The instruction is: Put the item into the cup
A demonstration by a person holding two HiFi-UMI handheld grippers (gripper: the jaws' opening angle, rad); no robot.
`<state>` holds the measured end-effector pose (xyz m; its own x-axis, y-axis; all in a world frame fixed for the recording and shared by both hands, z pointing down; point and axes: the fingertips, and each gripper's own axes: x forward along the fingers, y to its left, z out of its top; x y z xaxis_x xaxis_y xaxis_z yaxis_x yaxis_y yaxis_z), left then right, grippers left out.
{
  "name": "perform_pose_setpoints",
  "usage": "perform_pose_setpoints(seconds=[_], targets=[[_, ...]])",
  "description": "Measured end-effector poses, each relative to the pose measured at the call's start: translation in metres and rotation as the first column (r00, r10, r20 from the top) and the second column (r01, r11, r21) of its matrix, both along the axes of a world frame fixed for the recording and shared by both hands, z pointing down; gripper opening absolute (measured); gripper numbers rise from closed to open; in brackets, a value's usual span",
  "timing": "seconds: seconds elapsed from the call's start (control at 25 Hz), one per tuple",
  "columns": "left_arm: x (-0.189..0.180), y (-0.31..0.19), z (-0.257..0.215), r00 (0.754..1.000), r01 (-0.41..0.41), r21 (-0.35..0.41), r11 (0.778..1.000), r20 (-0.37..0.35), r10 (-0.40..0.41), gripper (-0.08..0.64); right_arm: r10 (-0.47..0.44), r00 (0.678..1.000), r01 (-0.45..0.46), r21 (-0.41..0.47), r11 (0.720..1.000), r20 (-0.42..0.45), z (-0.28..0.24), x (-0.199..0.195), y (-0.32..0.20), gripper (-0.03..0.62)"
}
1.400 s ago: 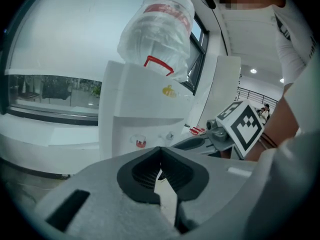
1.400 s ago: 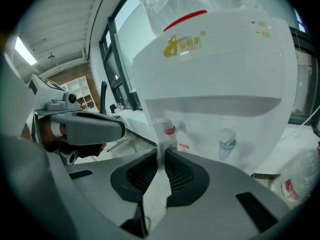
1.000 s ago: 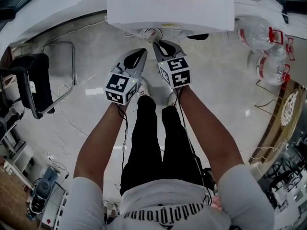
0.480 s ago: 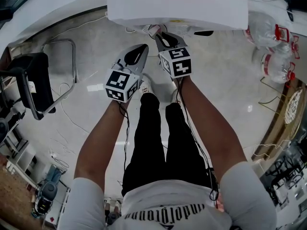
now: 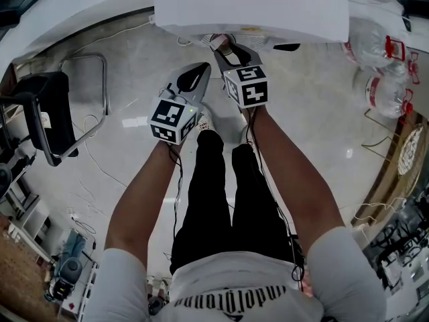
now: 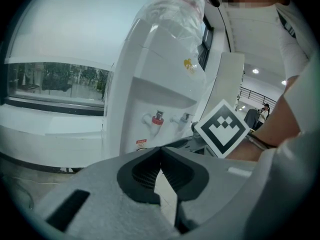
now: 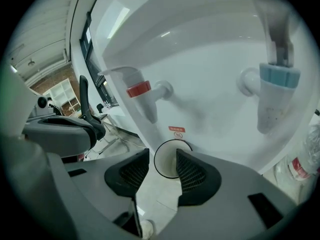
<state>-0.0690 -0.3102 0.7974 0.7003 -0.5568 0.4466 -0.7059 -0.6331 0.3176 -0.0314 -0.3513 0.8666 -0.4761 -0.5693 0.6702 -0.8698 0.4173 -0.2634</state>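
Note:
A white paper cup (image 7: 166, 165) with a dark rim stands under the red tap (image 7: 138, 90) of the white water dispenser (image 7: 210, 74). My right gripper (image 7: 163, 154) reaches to it. Its jaws have just been opening and now stand open, with the cup's rim between the pad tips and a gap on the left side. In the head view the right gripper (image 5: 222, 45) sits under the dispenser's front (image 5: 248, 9), which hides the cup. My left gripper (image 5: 201, 68) hangs beside it, a little back. Its pads (image 6: 150, 171) meet at the tips with nothing between them.
A blue tap (image 7: 276, 96) sticks out to the right of the red one. A black chair (image 5: 47, 119) stands on the left, and large water bottles (image 5: 365, 45) lie on the right. Cables run over the glossy floor (image 5: 127, 173). My legs and shoes are below the grippers.
The right gripper has edged closer under the dispenser's front and its jaws have spread apart. The left gripper has stayed where it was.

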Motion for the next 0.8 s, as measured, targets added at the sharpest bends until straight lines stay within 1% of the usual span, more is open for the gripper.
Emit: perform_pose_setpoints(seconds=[0.36,0.56,0.8], targets=[[-0.003,-0.003,-0.015,1.000,0.031,0.029,0.999,0.003,-0.031,0.014,-0.020,1.000,0.020,0.010,1.000,-0.003,-0.011,-0.001,0.009,0.137],[0.001,-0.002,-0.024,1.000,0.027,0.046,0.999,0.004,-0.027,0.015,-0.045,0.999,0.046,0.027,0.999,-0.014,-0.021,0.000,0.014,0.133],[0.003,0.003,-0.032,0.999,0.032,0.052,0.998,0.003,-0.032,0.014,-0.070,0.997,0.072,0.058,0.996,-0.031,-0.037,0.002,0.019,0.046]])
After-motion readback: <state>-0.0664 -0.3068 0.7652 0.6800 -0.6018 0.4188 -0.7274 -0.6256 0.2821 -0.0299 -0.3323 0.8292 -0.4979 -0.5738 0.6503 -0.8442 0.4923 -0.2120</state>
